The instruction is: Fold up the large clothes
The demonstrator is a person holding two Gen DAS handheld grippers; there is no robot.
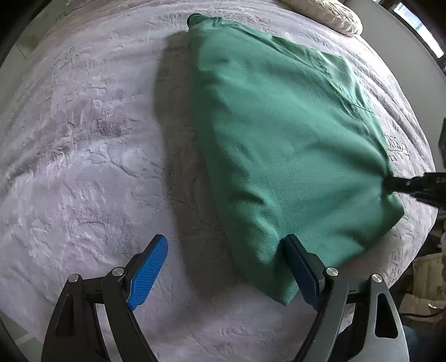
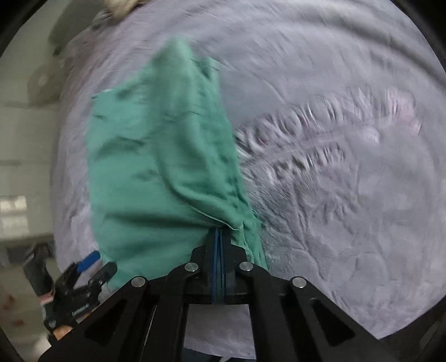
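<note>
A green garment (image 1: 278,139) lies partly folded on a pale grey fluffy blanket (image 1: 83,167), its narrow end pointing away. My left gripper (image 1: 225,239) points down at the garment's near corner and is open. Its left finger (image 1: 147,270) rests over bare blanket, and its right finger (image 1: 301,267) is against the cloth. My right gripper (image 2: 220,232) is shut on a bunched edge of the green garment (image 2: 156,167), lifting it into a ridge. In the left wrist view the right gripper (image 1: 409,183) pinches the garment's right side. The left gripper (image 2: 83,267) shows at the lower left of the right wrist view.
A cream pillow (image 1: 329,16) lies at the far edge of the bed. The blanket's edge drops off at the right, with beige clutter (image 1: 426,278) on the floor beyond. White furniture (image 2: 19,167) stands past the bed's left side. A raised stitched pattern (image 2: 320,133) marks the blanket.
</note>
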